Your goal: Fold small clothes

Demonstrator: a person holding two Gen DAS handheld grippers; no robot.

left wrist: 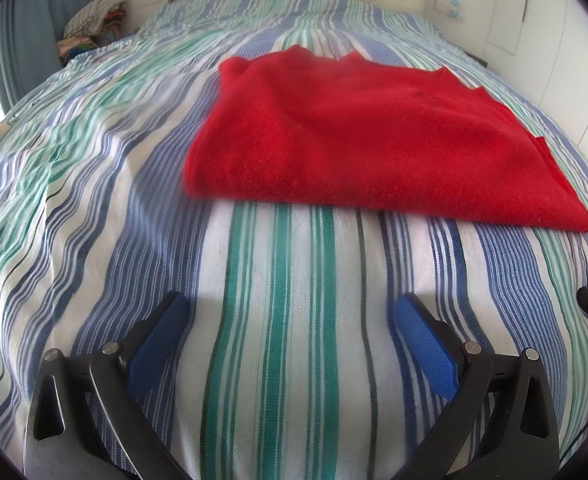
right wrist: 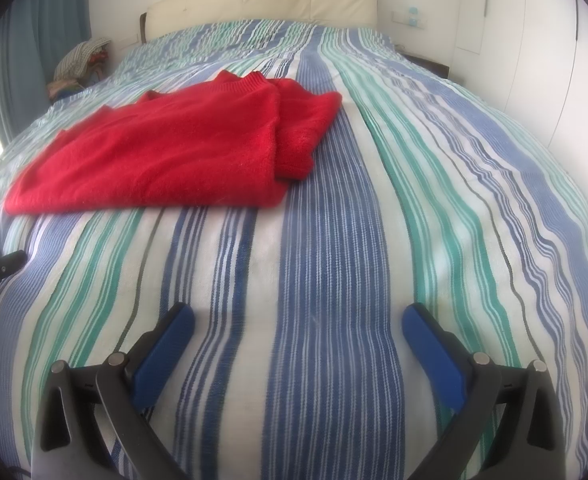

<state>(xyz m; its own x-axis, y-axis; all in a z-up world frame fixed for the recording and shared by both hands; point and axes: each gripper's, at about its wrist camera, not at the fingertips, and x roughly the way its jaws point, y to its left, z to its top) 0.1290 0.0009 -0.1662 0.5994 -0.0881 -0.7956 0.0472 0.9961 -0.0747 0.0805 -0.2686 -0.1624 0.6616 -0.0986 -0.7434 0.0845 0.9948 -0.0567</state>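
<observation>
The red sweater [left wrist: 358,136] lies flat on the striped bedspread [left wrist: 286,320], already doubled into a rough rectangle. In the right wrist view a second thickness, probably tucked sleeves, shows along the sweater's right edge, and ribbed trim sits at its far side. We judge the fold well advanced: the near edge is a clean crease, and at most one more fold or a squaring of the offset right-hand layers is left.

Both tools are on the near side of the sweater, apart from it. We hold the left gripper [left wrist: 290,312] with its jaws spread wide and nothing between them; the right gripper [right wrist: 298,320] has its jaws likewise spread and empty. Each gripper's tip shows at the edge of the other's view, level with the sweater's near corners.

Beyond the sweater stands the cream headboard [right wrist: 262,0]. To the sweater's far left, off the bed, a pile of other clothes [left wrist: 94,20] sits by a blue curtain [left wrist: 18,20]; white wardrobe doors [right wrist: 554,60] lie to its right. Nothing lies between the jaws and the sweater.
</observation>
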